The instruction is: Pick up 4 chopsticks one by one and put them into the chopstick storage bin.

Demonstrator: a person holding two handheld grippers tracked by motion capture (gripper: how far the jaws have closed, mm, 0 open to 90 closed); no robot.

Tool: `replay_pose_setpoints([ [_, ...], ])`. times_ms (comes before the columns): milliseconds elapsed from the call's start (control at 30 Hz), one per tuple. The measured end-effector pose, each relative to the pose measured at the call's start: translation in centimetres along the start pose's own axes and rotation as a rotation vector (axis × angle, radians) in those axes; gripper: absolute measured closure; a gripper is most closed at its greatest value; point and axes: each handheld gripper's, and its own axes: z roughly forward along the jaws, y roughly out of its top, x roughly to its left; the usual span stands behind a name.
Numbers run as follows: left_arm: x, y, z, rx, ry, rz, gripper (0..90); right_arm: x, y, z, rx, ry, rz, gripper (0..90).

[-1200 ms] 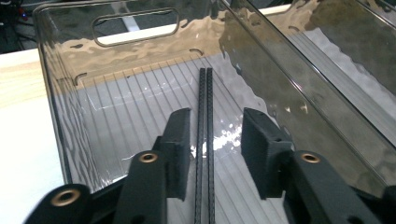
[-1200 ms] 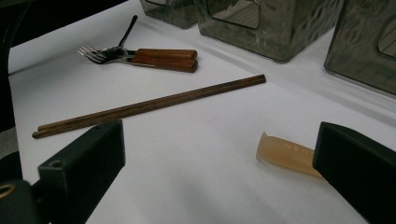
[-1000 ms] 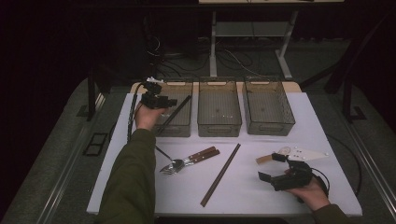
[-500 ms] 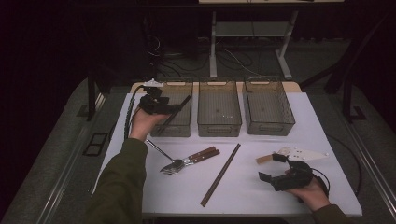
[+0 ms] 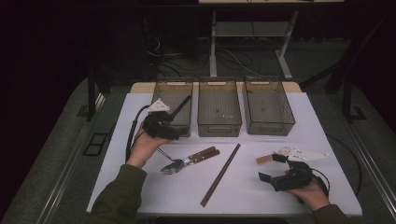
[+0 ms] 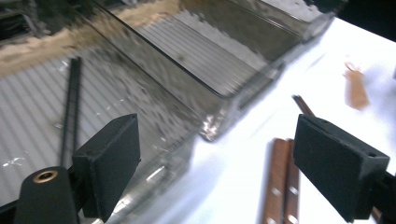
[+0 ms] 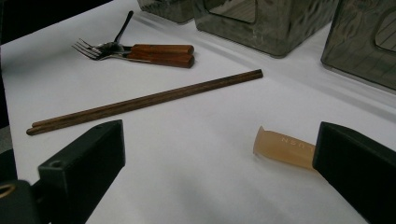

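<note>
My left gripper [image 5: 166,128] hovers at the near edge of the left clear bin [image 5: 172,85]; its jaws have just been opening and hold nothing. A black stick [image 5: 183,103] leans inside that bin, and in the left gripper view the black stick [image 6: 70,112] lies beyond my open left gripper [image 6: 217,154]. Forks with wooden handles [image 5: 189,159] and brown chopsticks [image 5: 222,173] lie on the white table. My right gripper [image 5: 271,167] rests open at the near right, beside a tan piece [image 5: 264,159]. In the right gripper view that tan piece [image 7: 285,148] lies just off the right jaw of my right gripper [image 7: 219,158].
Two more clear bins, the middle bin [image 5: 219,123] and the right bin [image 5: 268,126], stand in a row with the left one at the back of the white table [image 5: 140,186]. Table legs and cables lie beyond. The chopsticks [image 7: 144,100] and forks [image 7: 135,50] lie ahead of the right gripper.
The left hand has drawn back from over the left bin toward the near side and its jaws have opened. The black stick now leans in the bin on its own. The right hand stayed still.
</note>
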Motion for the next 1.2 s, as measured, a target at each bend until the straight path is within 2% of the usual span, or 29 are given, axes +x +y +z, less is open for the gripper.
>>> replay_pose_setpoints([
  [333, -2.5, -2.7, -1.0, -0.002, -0.041, 0.021, 14.6, 0.1, 0.0, -0.1, -0.003, 0.001, -0.004, 2.4],
  [600, -5.1, -5.0, -1.3, 0.023, -0.086, 0.046, 25.2, 0.1, -0.1, -0.4, -0.006, -0.004, -0.006, 2.4],
  [900, -7.6, -6.9, -1.6, 0.035, -0.129, 0.081, 50.7, 0.2, -0.1, -0.3, -0.002, -0.007, -0.013, 2.4],
  [1000, -8.5, -7.4, -1.3, 0.044, -0.150, 0.081, 61.0, 0.2, -0.1, -0.3, 0.002, -0.007, -0.015, 2.4],
  [1067, -9.2, -7.6, -1.0, 0.055, -0.157, 0.095, 68.8, 0.2, -0.1, -0.2, 0.003, -0.008, -0.014, 2.4],
  [1200, -10.2, -7.6, -0.5, 0.079, -0.199, 0.125, 84.8, 0.2, -0.1, -0.1, 0.009, -0.007, -0.015, 2.4],
])
